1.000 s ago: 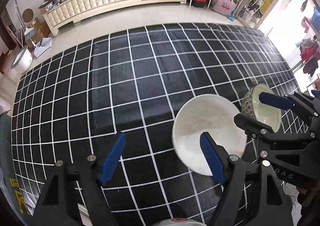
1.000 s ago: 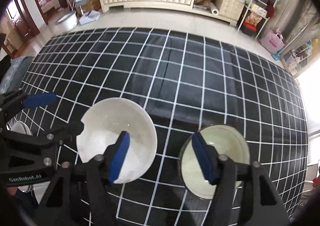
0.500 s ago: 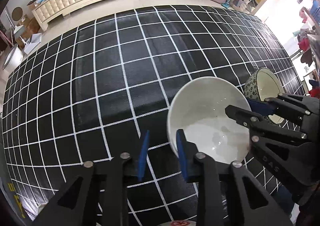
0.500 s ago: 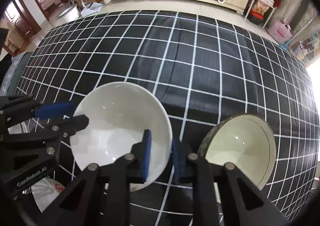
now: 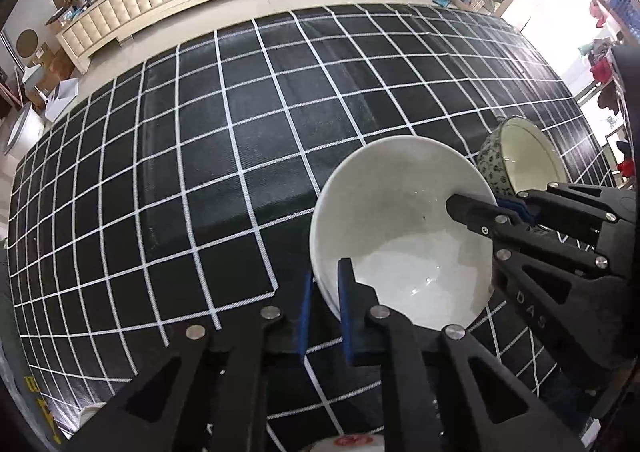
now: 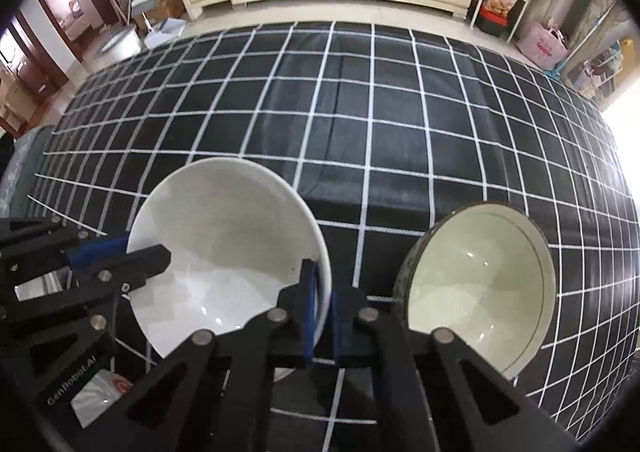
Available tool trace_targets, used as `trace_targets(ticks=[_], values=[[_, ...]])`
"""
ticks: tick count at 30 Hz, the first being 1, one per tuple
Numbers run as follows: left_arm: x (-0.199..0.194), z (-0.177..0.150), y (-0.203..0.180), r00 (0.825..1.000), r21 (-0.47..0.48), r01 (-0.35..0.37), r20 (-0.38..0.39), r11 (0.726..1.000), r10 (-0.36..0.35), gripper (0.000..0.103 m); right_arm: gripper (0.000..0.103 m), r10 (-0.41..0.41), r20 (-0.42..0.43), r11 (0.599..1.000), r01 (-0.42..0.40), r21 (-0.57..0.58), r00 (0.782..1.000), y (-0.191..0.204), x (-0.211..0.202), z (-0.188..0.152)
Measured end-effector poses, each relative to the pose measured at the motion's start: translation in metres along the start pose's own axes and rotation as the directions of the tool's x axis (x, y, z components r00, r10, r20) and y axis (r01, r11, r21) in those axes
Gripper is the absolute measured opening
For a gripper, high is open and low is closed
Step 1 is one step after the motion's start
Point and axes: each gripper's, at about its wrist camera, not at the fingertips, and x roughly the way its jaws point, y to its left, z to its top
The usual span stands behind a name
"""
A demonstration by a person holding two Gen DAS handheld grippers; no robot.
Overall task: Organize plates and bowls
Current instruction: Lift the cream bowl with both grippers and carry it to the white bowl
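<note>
White glazed, the plain round bowl [image 5: 400, 236] near the desk's [image 5: 240, 131] near edge is pinched at opposite rims by left tongs [image 5: 324, 316] and right tongs [image 6: 320, 316], both nearly closed, likely sharing its weight.

Open checkered cloth [image 5: 240, 155] ahead, patterned bowl [image 6: 480, 284] just beside white bowl [image 6: 224, 248]

Left wrist view, close over the white bowl [image 5: 400, 236] from its left, facing the cabinet [image 5: 160, 7], right wrist view, close from the bowl's right, same facing, both sharing bowl, patterned bowl [image 6: 476, 284], gridded bench [image 6: 400, 123].
</note>
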Motion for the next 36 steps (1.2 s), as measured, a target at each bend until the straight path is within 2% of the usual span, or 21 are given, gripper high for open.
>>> trace_targets(ticks=[7,14,21,27,36], values=[[-0.047,-0.015,0.002,0.998,-0.004,-0.025,0.059,1.000,0.025,0.011,0.008,0.023,0.066,0.999,-0.022,-0.024,0.998,0.017,-0.044,0.001],[-0.105,-0.045,-0.001,0.991,-0.022,-0.063,0.120,0.998,0.065,0.011,0.008,0.044,0.123,0.997,-0.037,-0.062,0.991,0.038,-0.089,-0.006],[-0.145,-0.073,-0.006,0.982,-0.044,-0.076,0.169,0.996,0.082,0.011,0.008,0.045,0.177,0.994,-0.027,-0.104,0.983,0.061,-0.123,-0.029],[-0.147,-0.110,0.001,0.984,-0.071,-0.082,0.153,0.994,0.092,0.011,0.008,0.057,0.153,0.992,-0.038,-0.123,0.987,0.078,-0.122,-0.051],[-0.122,-0.154,0.008,0.994,-0.102,-0.075,0.074,0.992,0.083,0.011,0.008,0.049,0.077,0.989,-0.038,-0.140,0.996,0.100,-0.096,-0.086]])
